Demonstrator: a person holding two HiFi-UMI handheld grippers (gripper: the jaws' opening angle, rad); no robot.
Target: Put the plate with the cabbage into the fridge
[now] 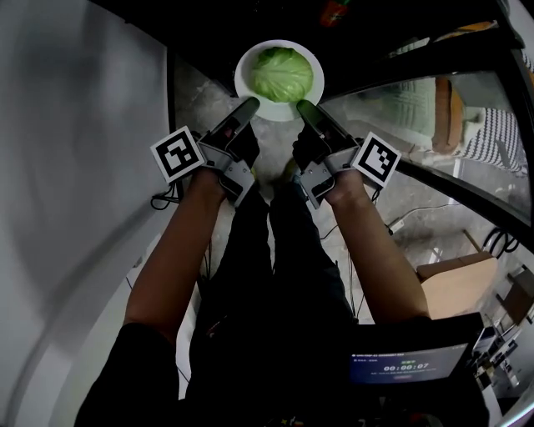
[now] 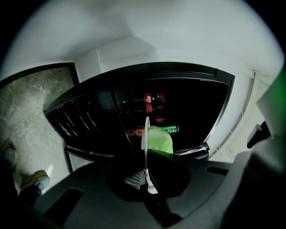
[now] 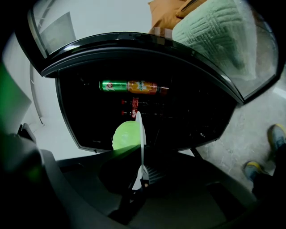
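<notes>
A white plate (image 1: 250, 65) carries a pale green cabbage (image 1: 283, 73) and hangs in the air before the open fridge (image 1: 209, 25). My left gripper (image 1: 249, 103) is shut on the plate's near left rim. My right gripper (image 1: 303, 106) is shut on its near right rim. In the left gripper view the plate (image 2: 146, 134) shows edge-on between the jaws, the cabbage (image 2: 161, 141) just beyond. The right gripper view shows the plate (image 3: 140, 129) edge-on too, with the cabbage (image 3: 125, 134) to its left. Both views face the dark fridge interior (image 2: 178, 103).
Drink cans and bottles (image 3: 129, 86) lie on a shelf inside the fridge, more bottles (image 2: 152, 102) behind. The glass fridge door (image 1: 434, 108) stands open at the right. A cardboard box (image 1: 455, 288) sits on the floor to the right. My legs and shoes (image 3: 268, 152) are below.
</notes>
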